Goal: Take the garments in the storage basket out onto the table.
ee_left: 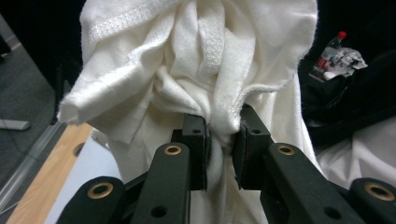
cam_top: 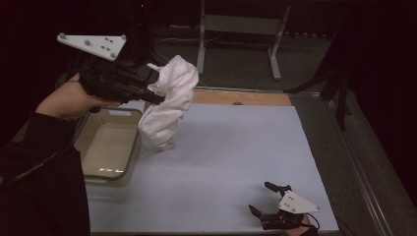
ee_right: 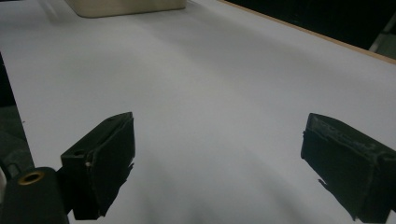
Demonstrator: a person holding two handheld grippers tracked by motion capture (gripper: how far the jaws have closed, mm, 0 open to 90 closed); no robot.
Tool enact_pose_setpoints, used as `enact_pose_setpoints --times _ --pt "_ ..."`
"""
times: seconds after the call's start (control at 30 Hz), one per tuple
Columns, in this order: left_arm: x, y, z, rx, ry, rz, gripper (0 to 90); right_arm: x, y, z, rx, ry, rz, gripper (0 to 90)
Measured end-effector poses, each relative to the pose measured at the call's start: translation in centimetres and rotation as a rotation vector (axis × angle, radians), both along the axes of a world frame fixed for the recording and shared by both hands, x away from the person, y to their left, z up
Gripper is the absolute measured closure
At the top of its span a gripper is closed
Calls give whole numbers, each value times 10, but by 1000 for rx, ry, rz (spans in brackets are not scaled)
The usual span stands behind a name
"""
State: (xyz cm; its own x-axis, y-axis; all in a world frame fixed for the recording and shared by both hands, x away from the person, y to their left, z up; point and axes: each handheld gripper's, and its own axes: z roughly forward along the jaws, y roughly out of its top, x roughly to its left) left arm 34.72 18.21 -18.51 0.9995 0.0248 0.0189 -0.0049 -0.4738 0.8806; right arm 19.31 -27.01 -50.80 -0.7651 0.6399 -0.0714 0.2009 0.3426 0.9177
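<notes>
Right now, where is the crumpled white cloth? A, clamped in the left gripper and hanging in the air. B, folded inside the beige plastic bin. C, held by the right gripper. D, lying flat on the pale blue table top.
A: the left gripper has its jaws pinched on the crumpled white cloth, which hangs above the table beside the beige plastic bin.

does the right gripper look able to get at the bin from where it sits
Probably yes. The right gripper rests open on bare table, nothing lying between it and the bin; the cloth hangs lifted in the left gripper.
</notes>
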Motion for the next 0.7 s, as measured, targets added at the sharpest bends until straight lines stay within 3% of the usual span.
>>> enact_pose_setpoints --times 0.17,0.33,0.7 --pt "3 -21 -5 4 0 -21 784 0 0 0 2 -5 -1 102" --pt "8 -38 -11 -22 19 -25 783 0 0 0 5 -6 -4 102" --pt "11 -76 -21 21 21 20 783 0 -2 2 7 -19 -11 102"
